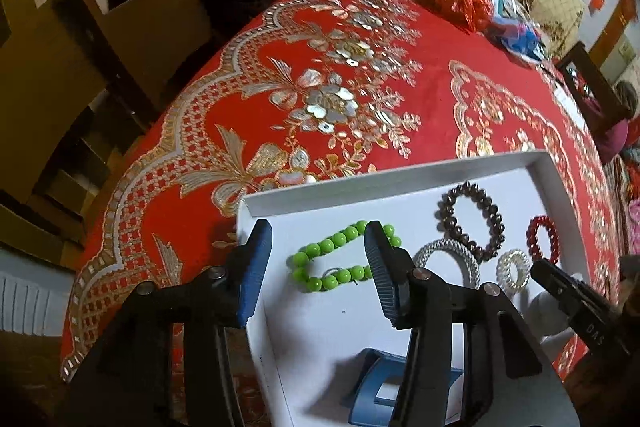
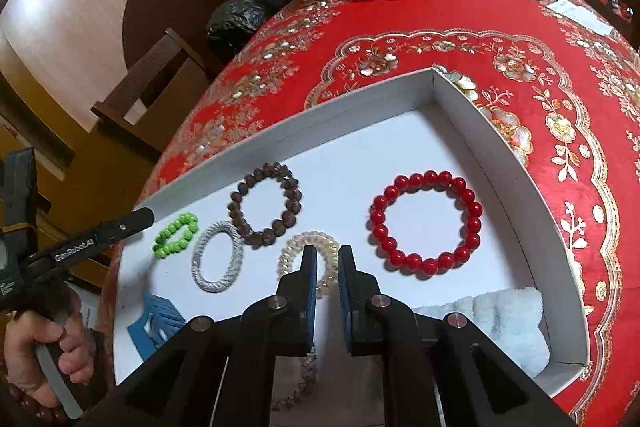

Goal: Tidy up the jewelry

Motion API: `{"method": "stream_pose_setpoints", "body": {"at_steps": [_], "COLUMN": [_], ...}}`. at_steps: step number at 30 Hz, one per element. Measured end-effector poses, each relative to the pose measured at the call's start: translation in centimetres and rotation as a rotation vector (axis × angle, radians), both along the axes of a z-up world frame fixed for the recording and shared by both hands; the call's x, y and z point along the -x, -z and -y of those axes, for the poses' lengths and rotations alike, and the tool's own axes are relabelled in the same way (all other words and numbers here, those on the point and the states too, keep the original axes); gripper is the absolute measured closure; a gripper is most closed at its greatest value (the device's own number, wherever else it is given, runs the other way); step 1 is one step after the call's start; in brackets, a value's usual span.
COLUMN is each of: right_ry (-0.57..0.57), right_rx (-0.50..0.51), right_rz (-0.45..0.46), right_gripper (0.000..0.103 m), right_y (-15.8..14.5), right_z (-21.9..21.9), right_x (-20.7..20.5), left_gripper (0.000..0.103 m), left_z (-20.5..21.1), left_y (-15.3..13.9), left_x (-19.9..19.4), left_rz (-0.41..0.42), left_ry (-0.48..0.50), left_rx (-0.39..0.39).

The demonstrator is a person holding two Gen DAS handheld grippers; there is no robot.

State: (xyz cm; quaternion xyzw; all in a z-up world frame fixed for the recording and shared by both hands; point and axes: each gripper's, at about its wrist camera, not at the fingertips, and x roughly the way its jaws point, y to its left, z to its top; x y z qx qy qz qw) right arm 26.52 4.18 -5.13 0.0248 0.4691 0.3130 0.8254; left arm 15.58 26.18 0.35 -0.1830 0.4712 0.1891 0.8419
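Green bead bracelet (image 1: 343,255) lies loose between the left gripper's (image 1: 318,269) parted jaws.

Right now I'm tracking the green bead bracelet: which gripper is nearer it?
Left. The left gripper hovers open right over the green bead bracelet; the right gripper sits across the box, over the clear coil band.

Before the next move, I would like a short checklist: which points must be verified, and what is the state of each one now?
1. Left gripper open, pads clear of green bracelet: ok.
2. Green bracelet lies inside white box: ok.
3. Right gripper shut and empty: ok.
4. Red bracelet apart from the others: ok.
5. Clear coil band free of right gripper: cannot tell.
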Motion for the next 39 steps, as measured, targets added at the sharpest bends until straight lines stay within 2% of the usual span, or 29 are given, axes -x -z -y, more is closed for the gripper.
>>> {"method": "stream_pose_setpoints", "body": {"at_steps": [5, 8, 14, 17, 20, 21, 24, 29, 33, 37, 39], "right_ry": [-0.047, -0.058, -0.101, -0.168, -0.198, -0.191, -0.186, -0.195, -0.180, -0.182, -0.182], "right_rx": [-0.069, -0.077, -0.058, 0.039, 0.123, 0.120, 0.104, 0.048, 0.013, 0.027, 0.058], "right_rz": [0.036, 0.045, -0.007, -0.032, -0.024, -0.016, -0.021, -0.060, -0.095, -0.101, -0.069], "right_gripper": [0.094, 0.094, 0.094, 0.094, 0.094, 0.094, 0.094, 0.094, 0.093, 0.090, 0.090], "right_y": [-2.5, -3.6, -3.3, -1.6, -0.3, -0.4, -0.5, -0.2, -0.1, -0.3, -0.9], "right_z": [0.0, 0.6, 2.6, 1.9, 1.2, 1.3, 1.7, 2.8, 3.2, 3.0, 2.9], "right_x": [1.2, 2.1, 4.6, 6.2, 7.4, 7.6, 7.8, 7.4, 7.5, 8.9, 9.7], "left_gripper": [0.055, 0.055, 0.055, 0.055, 0.055, 0.055, 0.055, 0.050, 0.050, 0.048, 0.048], "left_z": [-0.5, -0.1, 0.9, 1.6, 3.4, 4.2, 6.5, 8.5, 8.9, 9.0, 8.9], "left_y": [-0.7, -0.7, -0.9, -0.9, -0.3, -0.2, 0.0, 0.8, 1.0, 1.0, 0.6], "left_x": [0.5, 0.9, 2.6, 4.0, 6.2, 6.9, 8.3, 8.9, 9.9, 10.3, 10.4], "left_rz": [0.029, 0.035, 0.034, 0.032, 0.021, 0.012, -0.022, -0.039, -0.033, -0.033, -0.008], "left_ry": [-0.021, -0.008, 0.010, 0.005, -0.008, -0.008, 0.002, 0.050, 0.047, 0.044, 0.038], "left_rx": [0.011, 0.026, 0.032, 0.042, 0.097, 0.094, -0.020, -0.122, -0.131, -0.128, -0.103]}}
